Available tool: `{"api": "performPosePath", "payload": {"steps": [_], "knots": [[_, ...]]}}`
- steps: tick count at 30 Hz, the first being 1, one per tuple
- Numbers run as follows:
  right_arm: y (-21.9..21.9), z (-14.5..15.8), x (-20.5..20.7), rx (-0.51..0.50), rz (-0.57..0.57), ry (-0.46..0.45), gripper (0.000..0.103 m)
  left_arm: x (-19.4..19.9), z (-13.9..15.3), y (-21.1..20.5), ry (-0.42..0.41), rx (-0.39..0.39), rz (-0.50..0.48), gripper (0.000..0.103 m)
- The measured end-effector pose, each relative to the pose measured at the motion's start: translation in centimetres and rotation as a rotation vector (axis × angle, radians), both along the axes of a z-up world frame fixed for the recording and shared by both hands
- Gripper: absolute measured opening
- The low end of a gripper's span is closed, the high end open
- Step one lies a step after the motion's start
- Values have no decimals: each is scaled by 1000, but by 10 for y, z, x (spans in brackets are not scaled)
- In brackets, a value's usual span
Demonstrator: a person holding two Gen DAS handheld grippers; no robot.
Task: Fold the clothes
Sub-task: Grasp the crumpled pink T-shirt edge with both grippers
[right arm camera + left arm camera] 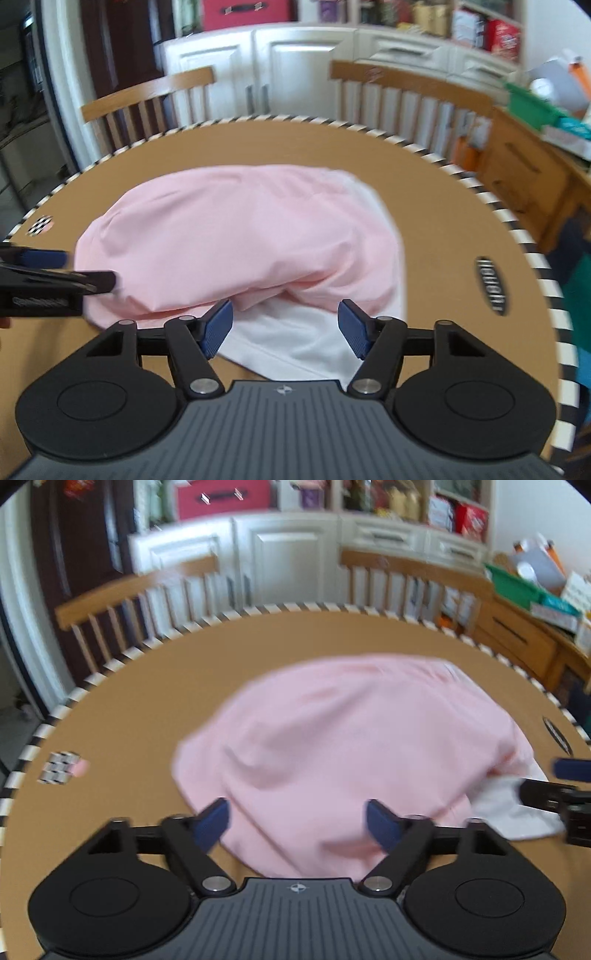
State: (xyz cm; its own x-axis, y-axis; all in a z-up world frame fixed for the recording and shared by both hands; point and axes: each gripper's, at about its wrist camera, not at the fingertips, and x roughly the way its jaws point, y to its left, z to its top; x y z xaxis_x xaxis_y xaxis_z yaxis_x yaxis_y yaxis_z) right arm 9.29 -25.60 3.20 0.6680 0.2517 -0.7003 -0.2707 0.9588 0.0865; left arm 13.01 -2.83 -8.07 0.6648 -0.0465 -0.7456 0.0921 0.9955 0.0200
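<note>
A pink garment (343, 746) with a white part (517, 808) lies in a folded heap on the brown table (147, 709). My left gripper (297, 821) hovers open over its near left edge, nothing between the blue pads. In the right wrist view the same pink garment (236, 240) covers a white layer (295, 339), and my right gripper (284, 326) stands open just above the white hem. The right gripper (554, 786) shows at the right edge of the left wrist view, and the left gripper (62, 273) shows at the left edge of the right wrist view.
The table has a black-and-white striped rim (532, 251), a checkered marker (59, 768) on its left and a dark oval label (493, 290) on its right. Two wooden chairs (122, 616) (413, 96) stand behind it. White cabinets (266, 66) and a wooden sideboard (517, 635) lie beyond.
</note>
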Motion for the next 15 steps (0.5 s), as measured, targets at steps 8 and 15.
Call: {"api": "performPosePath", "payload": {"steps": [8, 15], "knots": [[45, -20, 15, -18, 190, 63, 57, -1, -23, 7, 60, -128, -52, 5], [73, -14, -1, 60, 334, 126, 7, -49, 13, 50, 20, -241, -32, 4]]}}
